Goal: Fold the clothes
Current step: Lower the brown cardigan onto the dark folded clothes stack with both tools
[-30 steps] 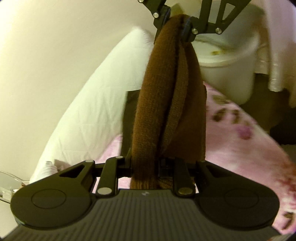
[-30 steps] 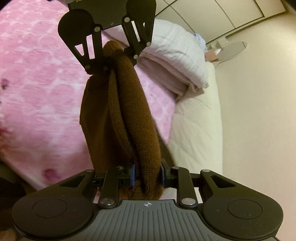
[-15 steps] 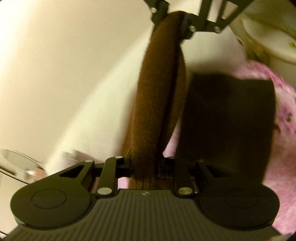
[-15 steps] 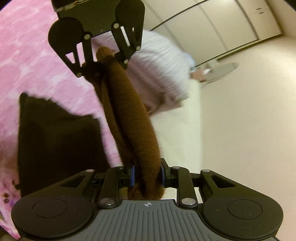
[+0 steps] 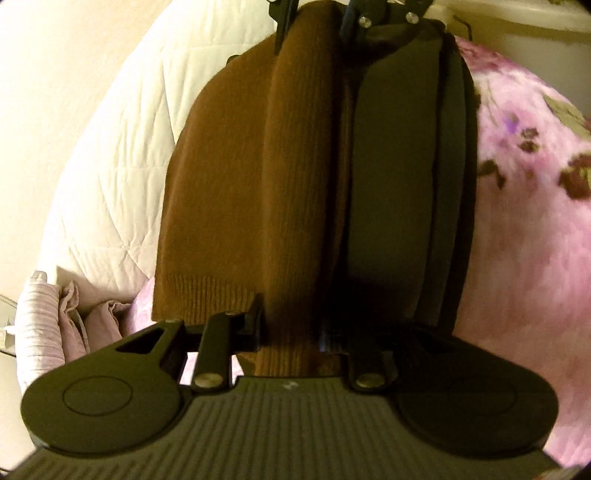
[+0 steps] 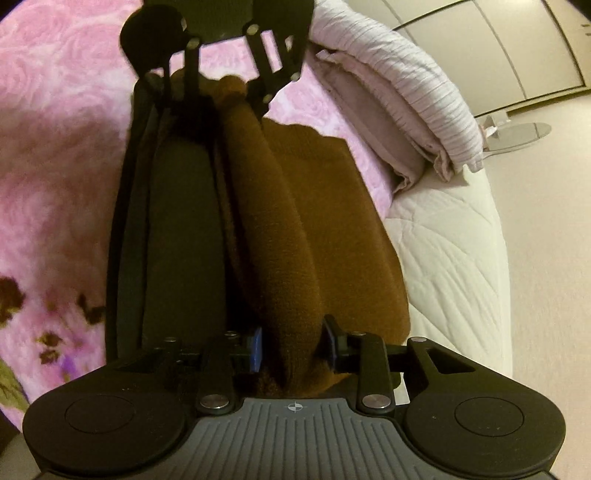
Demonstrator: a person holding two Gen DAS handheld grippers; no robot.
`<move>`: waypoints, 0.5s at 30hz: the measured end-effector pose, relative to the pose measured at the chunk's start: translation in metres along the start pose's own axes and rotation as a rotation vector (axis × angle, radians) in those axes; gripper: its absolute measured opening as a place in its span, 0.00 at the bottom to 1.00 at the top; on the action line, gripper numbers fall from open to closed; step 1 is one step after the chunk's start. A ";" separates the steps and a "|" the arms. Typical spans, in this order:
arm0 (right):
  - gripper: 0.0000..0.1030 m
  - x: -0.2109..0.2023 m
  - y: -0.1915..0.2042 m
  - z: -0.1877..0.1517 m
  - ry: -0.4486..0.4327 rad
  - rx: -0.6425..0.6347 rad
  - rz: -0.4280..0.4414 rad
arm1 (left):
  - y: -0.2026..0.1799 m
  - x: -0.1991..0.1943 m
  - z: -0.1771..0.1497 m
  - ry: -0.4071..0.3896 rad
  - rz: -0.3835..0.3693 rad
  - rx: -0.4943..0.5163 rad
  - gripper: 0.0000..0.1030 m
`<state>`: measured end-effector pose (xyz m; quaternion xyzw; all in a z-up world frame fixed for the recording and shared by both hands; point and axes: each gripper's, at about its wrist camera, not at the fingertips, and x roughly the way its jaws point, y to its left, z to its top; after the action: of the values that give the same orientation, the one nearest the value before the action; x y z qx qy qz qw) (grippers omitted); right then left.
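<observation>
A brown knit garment (image 5: 255,177) is stretched between my two grippers, folded lengthwise, its lower flap lying on the pink bed cover. My left gripper (image 5: 290,325) is shut on one end of it. My right gripper (image 6: 293,349) is shut on the other end (image 6: 291,236). A stack of dark folded clothes (image 5: 402,177) lies right beside the brown garment and touches it; it also shows in the right wrist view (image 6: 173,236). Each gripper shows at the top of the other's view.
A pink flowered bed cover (image 5: 528,221) lies under everything. A white quilted mattress edge (image 5: 122,155) runs beside the brown garment. A striped pillow (image 6: 406,99) lies at the bed's head. A white bin (image 5: 532,33) stands past the bed. Pale floor (image 6: 546,229) lies alongside.
Both grippers have come down with the brown garment from hanging in the air. It now rests on the bed beside the dark stack, spread wider.
</observation>
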<state>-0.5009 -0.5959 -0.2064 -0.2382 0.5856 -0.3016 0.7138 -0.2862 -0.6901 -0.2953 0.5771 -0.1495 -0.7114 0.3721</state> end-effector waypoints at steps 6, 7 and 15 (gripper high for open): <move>0.22 -0.013 -0.006 0.025 0.029 0.058 -0.017 | -0.002 -0.026 -0.028 -0.014 0.028 -0.008 0.19; 0.22 -0.020 -0.006 0.029 0.027 0.067 -0.027 | -0.007 -0.030 -0.032 -0.017 0.030 -0.010 0.19; 0.26 -0.003 0.033 0.031 0.062 0.039 0.011 | -0.037 -0.034 -0.058 -0.005 0.019 -0.022 0.23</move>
<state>-0.4663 -0.5712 -0.2208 -0.2115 0.6027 -0.3165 0.7013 -0.2433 -0.6289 -0.3116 0.5696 -0.1481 -0.7110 0.3849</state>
